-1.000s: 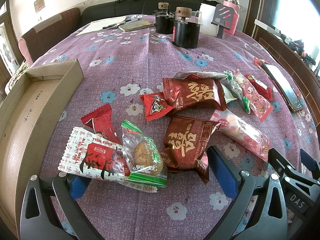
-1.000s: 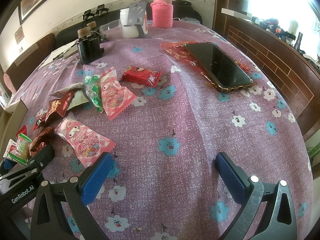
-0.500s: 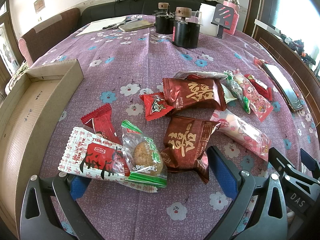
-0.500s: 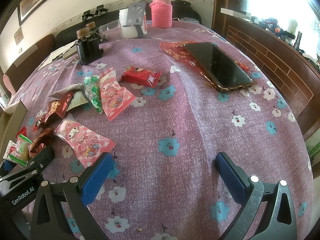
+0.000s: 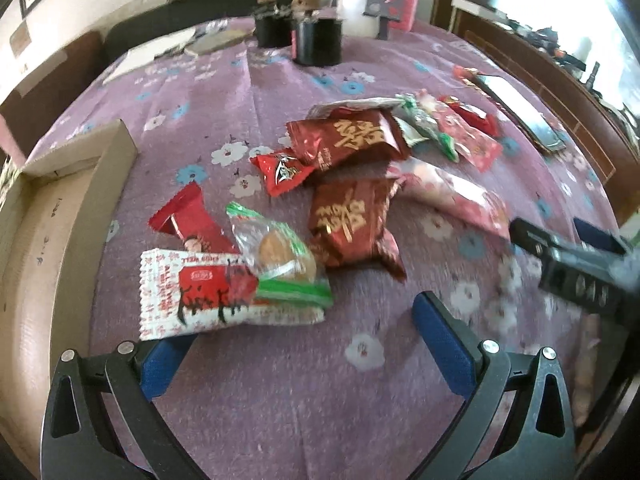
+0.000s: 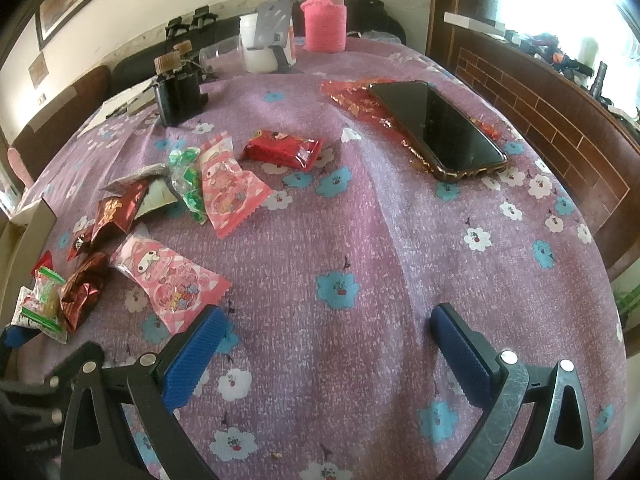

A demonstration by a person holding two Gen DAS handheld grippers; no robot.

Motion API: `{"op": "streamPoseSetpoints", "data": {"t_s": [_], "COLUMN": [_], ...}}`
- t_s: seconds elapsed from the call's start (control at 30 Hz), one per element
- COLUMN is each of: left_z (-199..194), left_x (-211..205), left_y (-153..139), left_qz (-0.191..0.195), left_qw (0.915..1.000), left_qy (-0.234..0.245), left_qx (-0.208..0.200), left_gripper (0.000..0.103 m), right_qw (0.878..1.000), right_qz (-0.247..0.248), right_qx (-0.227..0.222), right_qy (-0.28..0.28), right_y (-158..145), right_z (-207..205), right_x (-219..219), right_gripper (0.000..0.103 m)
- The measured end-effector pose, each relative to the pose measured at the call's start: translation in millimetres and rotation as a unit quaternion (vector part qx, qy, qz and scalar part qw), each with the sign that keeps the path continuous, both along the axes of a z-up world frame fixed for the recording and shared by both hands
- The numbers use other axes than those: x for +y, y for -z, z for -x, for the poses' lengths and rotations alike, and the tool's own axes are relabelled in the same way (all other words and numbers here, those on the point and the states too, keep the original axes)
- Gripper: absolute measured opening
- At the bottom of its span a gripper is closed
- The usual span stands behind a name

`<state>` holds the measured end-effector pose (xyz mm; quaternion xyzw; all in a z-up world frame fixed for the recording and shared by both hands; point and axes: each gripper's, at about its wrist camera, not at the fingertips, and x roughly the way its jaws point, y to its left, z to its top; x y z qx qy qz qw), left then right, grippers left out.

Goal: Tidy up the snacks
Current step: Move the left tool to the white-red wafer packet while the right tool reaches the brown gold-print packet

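White packet (image 5: 208, 296) overlapping left tool's finger (image 5: 160, 364)

Your bench wears a matt, coarse-woven purple cloth (image 6: 360, 240). The snack wrappers (image 5: 352, 140) are glossy, crinkled foil and plastic. Left, the box (image 5: 48, 216) is dull corrugated cardboard; the phone (image 6: 436, 128) shines smooth.

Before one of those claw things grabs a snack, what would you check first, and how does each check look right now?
1. Left gripper open and holding nothing: ok.
2. Right gripper open and holding nothing: ok.
3. White and red packet lies nearest the left gripper: ok.
4. Cookie packet overlaps it, so a clean single grab: not ok.
5. Cardboard box open at the left: ok.
6. Phone lies apart from the snacks: ok.
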<state>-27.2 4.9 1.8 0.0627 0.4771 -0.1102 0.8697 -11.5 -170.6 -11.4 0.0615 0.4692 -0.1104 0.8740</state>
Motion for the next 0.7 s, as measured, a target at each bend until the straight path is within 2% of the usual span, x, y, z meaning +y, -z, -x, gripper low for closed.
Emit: {"op": "streamPoseSetpoints", "data": {"t_s": [0.1,0.2,0.33,0.4,0.43,0.47,0.53,0.57,0.63,0.7], "left_z": [10,23,51,71,77,85,85,94,116,139], "left_x": [0,15,46,69,81,97,116,129,143,154], "left_y": [-3,-17,-61,-92,-104,-119,-142,-163,-199,-245], "left_qz": [0.002,0.041,0.108,0.139,0.154,0.176,0.191,0.199,0.197,0.171], "left_qw": [0.9993,0.9985,0.992,0.984,0.9802,0.9756,0.9736,0.9698,0.9607,0.9517], "left_qy": [0.035,0.037,0.017,-0.011,-0.023,-0.038,-0.045,-0.049,-0.059,-0.059], "left_qx": [0.017,0.007,-0.062,-0.111,-0.122,-0.125,-0.117,-0.132,-0.186,-0.248], "left_gripper": [0.103,0.103,0.103,0.103,0.103,0.103,0.103,0.103,0.103,0.103], "right_qw": [1.0,1.0,1.0,1.0,0.999,0.999,0.999,0.998,0.994,0.986], "right_qz": [-0.002,-0.002,-0.004,0.001,0.012,0.022,0.027,0.026,0.026,0.04], "right_qx": [0.016,0.018,0.017,0.018,0.014,0.005,-0.022,-0.043,-0.103,-0.162], "right_qy": [0.014,0.025,0.022,0.025,0.031,0.032,0.027,0.026,0.013,-0.003], "right_y": [-1,0,0,-1,-4,-9,-24,-37,-81,-129], "right_z": [-3,-3,1,5,11,19,36,47,78,105], "right_x": [3,4,5,4,6,8,13,16,23,33], "right_gripper": [0.103,0.103,0.103,0.102,0.098,0.094,0.093,0.093,0.093,0.093]}}
